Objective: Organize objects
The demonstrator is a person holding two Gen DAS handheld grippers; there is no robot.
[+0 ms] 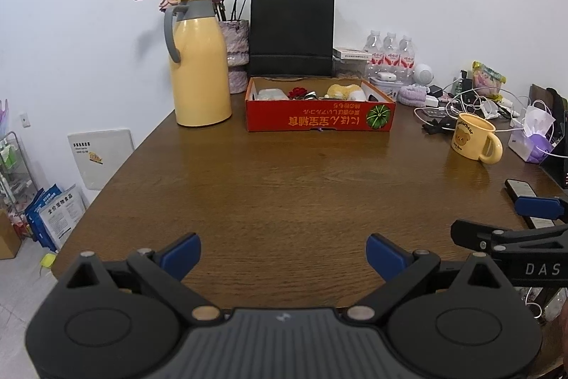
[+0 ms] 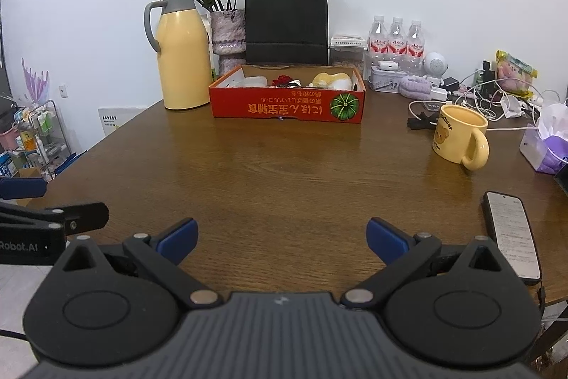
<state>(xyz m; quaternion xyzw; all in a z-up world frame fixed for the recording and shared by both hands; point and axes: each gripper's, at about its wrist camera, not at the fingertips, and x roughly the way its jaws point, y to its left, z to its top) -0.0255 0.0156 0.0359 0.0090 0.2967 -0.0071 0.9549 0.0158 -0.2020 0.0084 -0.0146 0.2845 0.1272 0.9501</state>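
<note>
both grippers' jaws gape, empty, over the table.

hidden: red box contents partly | cut off: phone

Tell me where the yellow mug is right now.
The yellow mug stands upright on the table's right side in both views, handle turned toward the near right. It sits right of the red box, just in front of the tangled cables.

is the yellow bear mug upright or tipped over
Upright. The yellow bear mug stands on its base on the table, open mouth facing up, handle to the side. Whether it holds anything cannot be told.
</note>
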